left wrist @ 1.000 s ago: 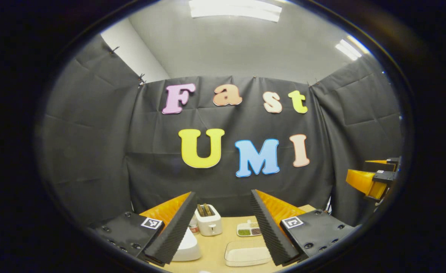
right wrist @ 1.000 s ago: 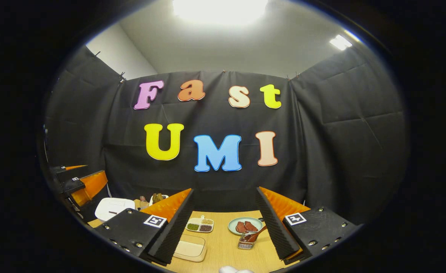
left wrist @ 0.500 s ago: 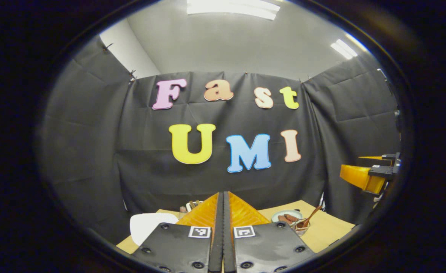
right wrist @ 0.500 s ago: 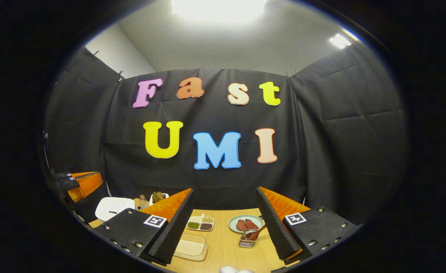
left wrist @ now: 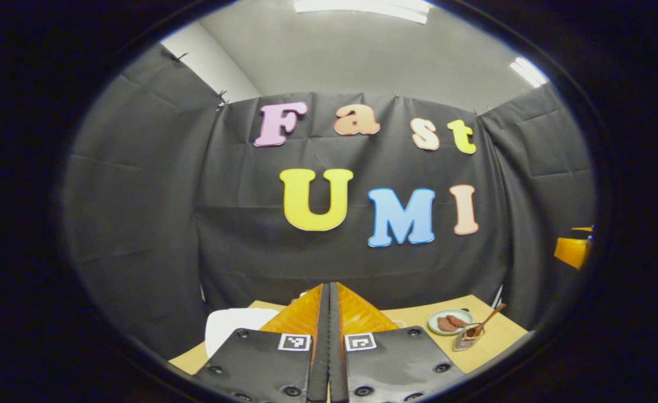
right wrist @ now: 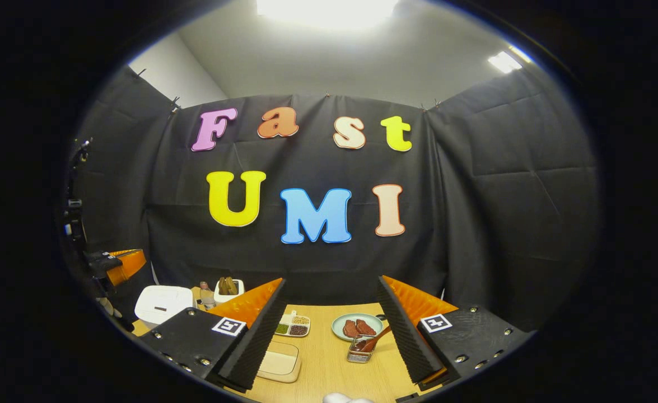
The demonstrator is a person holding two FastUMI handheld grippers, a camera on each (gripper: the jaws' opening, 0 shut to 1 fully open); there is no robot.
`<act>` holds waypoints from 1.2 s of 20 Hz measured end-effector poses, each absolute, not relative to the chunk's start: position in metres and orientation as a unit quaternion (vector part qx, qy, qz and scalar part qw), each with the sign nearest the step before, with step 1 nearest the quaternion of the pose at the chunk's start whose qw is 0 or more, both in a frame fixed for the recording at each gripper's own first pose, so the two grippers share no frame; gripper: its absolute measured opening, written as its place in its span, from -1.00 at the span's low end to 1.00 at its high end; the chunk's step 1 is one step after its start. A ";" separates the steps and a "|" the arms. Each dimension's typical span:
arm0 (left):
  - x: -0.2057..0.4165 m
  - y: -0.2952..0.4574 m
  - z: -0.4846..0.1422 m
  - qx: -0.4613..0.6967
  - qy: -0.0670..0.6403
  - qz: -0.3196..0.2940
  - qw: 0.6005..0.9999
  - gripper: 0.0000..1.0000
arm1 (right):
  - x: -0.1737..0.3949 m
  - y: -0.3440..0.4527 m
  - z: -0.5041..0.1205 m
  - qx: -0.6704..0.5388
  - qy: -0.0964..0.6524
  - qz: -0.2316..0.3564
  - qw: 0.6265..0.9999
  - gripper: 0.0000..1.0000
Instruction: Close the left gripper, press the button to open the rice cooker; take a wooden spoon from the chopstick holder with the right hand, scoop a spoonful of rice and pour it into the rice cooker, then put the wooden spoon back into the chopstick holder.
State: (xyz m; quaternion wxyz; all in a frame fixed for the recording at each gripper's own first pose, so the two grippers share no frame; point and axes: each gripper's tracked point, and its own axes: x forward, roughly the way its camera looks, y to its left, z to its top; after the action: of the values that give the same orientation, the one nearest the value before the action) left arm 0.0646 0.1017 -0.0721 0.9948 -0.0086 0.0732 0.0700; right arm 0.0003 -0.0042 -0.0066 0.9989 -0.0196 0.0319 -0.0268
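Wooden table [right wrist: 329, 358] before black cloth wall [right wrist: 502, 212], ceiling lights above.

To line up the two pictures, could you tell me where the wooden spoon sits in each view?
Left gripper view: wooden spoon at lower right, leaning out of the chopstick holder.
Right gripper view: low, right of centre, in the same holder.
Shared landmark: the plate just behind.

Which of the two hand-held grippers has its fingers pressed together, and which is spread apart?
The left hand-held gripper is the shut one, its fingers meeting with nothing between. The right hand-held gripper stands wide open, the table showing through the gap.
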 end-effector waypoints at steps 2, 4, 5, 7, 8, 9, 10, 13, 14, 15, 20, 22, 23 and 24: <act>0.081 0.137 -0.104 -0.008 0.096 0.114 0.989 -0.84 | 0.002 -0.007 -0.008 -0.035 0.037 -0.031 0.998 0.95; 0.091 0.167 -0.137 -0.019 0.123 0.150 0.981 -0.84 | 0.004 -0.009 -0.011 -0.050 0.045 -0.032 0.997 0.95; 0.095 0.182 -0.159 -0.024 0.144 0.169 0.975 -0.84 | 0.005 -0.011 -0.013 -0.055 0.052 -0.033 0.997 0.95; 0.099 0.207 -0.198 -0.027 0.179 0.201 0.963 -0.84 | 0.009 -0.013 -0.017 -0.057 0.062 -0.034 0.996 0.95; 0.102 0.217 -0.219 -0.022 0.198 0.216 0.956 -0.84 | 0.011 -0.013 -0.018 -0.058 0.065 -0.033 0.996 0.86; 0.104 0.224 -0.237 -0.018 0.214 0.230 0.949 -0.84 | 0.013 -0.015 -0.021 -0.060 0.070 -0.034 0.995 0.95; 0.106 0.228 -0.261 -0.024 0.232 0.239 0.943 -0.83 | 0.014 -0.015 -0.023 -0.062 0.074 -0.033 0.995 0.95; 0.107 0.231 -0.307 -0.037 0.280 0.247 0.927 -0.84 | 0.018 -0.013 -0.033 -0.063 0.090 -0.027 0.994 0.95; 0.107 0.233 -0.317 -0.031 0.287 0.251 0.924 -0.85 | 0.019 -0.012 -0.035 -0.066 0.092 -0.025 0.993 0.95; 0.107 0.234 -0.323 -0.031 0.292 0.251 0.923 -0.82 | 0.020 -0.013 -0.037 -0.070 0.097 -0.024 0.993 0.95; 0.097 0.248 -0.357 -0.038 0.327 0.267 0.906 -0.82 | 0.026 -0.015 -0.041 -0.066 0.102 -0.023 0.992 0.95; 0.094 0.247 -0.358 -0.024 0.331 0.267 0.905 -0.83 | 0.028 -0.015 -0.045 -0.063 0.107 -0.021 0.992 0.95; 0.095 0.249 -0.360 -0.022 0.333 0.266 0.904 -0.82 | 0.029 -0.014 -0.047 -0.061 0.110 -0.020 0.992 0.95; 0.091 0.247 -0.359 -0.026 0.342 0.267 0.901 -0.84 | 0.031 -0.013 -0.049 -0.057 0.112 -0.020 0.992 0.95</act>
State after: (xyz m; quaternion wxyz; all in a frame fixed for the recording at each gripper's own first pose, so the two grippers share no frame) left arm 0.0911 0.2471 -0.3592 0.9008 -0.0264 0.3415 0.2668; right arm 0.0308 -0.0127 -0.0489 0.9918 -0.0574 0.1124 -0.0196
